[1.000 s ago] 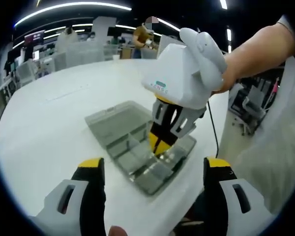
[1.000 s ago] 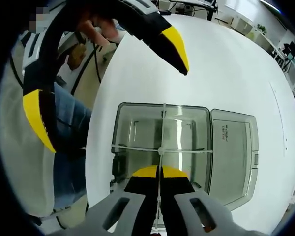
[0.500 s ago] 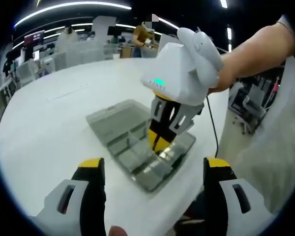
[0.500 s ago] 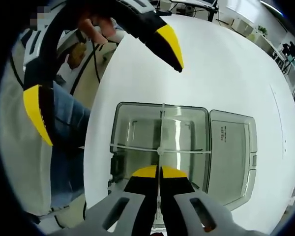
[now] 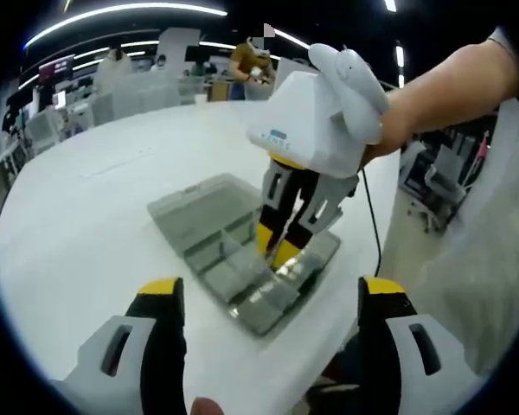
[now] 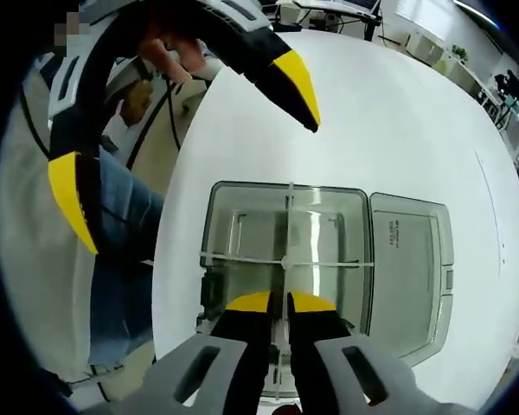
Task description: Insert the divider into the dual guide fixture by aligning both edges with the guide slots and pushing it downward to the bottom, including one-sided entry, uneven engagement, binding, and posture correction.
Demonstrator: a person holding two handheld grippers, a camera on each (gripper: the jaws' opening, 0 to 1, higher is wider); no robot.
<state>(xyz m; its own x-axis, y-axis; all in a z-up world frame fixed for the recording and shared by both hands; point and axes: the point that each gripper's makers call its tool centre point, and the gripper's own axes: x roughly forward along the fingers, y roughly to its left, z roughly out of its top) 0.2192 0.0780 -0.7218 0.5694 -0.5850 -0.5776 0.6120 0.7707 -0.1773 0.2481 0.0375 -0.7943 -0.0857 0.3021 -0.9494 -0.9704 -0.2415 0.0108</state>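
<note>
Right gripper (image 6: 277,303) had just let go: its yellow-tipped jaws, pinched on the top edge of the divider (image 6: 287,238) half a second before, now stood slightly apart on either side of it. In the left gripper view the same tool (image 5: 275,251) showed its fingers splayed over the clear box. The divider stood upright in the fixture (image 6: 242,192), crossing a second divider at the middle and running to the far wall; I judged it seated at or near the bottom, though the depth could not be read through the clear plastic. Left gripper (image 5: 268,298) hung wide open, well short of the box and holding nothing. Beyond lay the hinged lid (image 6: 415,259) on the white table (image 6: 398,112).
</note>
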